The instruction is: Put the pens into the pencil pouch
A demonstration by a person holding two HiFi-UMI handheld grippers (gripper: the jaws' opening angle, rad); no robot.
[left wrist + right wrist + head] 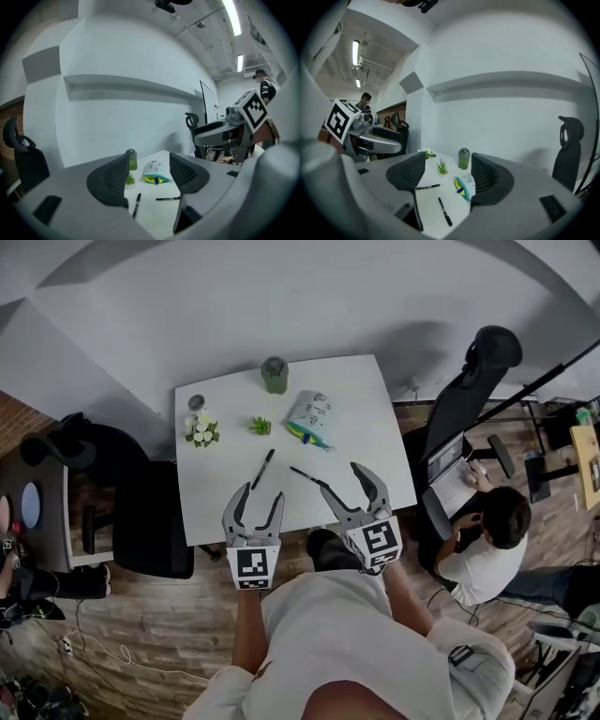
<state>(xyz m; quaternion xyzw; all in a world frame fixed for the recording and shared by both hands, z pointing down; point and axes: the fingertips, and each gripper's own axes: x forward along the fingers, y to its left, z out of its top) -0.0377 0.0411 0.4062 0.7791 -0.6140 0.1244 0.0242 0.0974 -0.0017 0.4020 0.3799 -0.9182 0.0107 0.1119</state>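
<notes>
1. Grippers: two. The left gripper [260,493] and the right gripper [345,482] both have their jaws spread wide with nothing between them. They hang over the table's near edge, at 6 o'clock of its centre.
2. Pens: two, both black and lying flat, apart from each other. The left pen [262,468] lies at 12 o'clock of the left gripper. The right pen [307,476] lies close to the right gripper's jaw tip; contact cannot be judged.
3. Pencil pouch [310,416]: one, pale with a yellow-and-blue near edge, at 1 o'clock of the pens and clear of both.
4. Other items, one of each: a green bottle [274,374] at 12 o'clock by the far edge, a small plant [260,426] beside the pouch, and a flower cluster [202,430] at 10 o'clock.
5. Surface and room: a white table [225,512] against a white wall, on a wood-pattern floor. One black chair [150,521] stands at 9 o'clock and another chair [478,371] at 3 o'clock. A seated person [487,540] faces a laptop [452,470] at 4 o'clock.
</notes>
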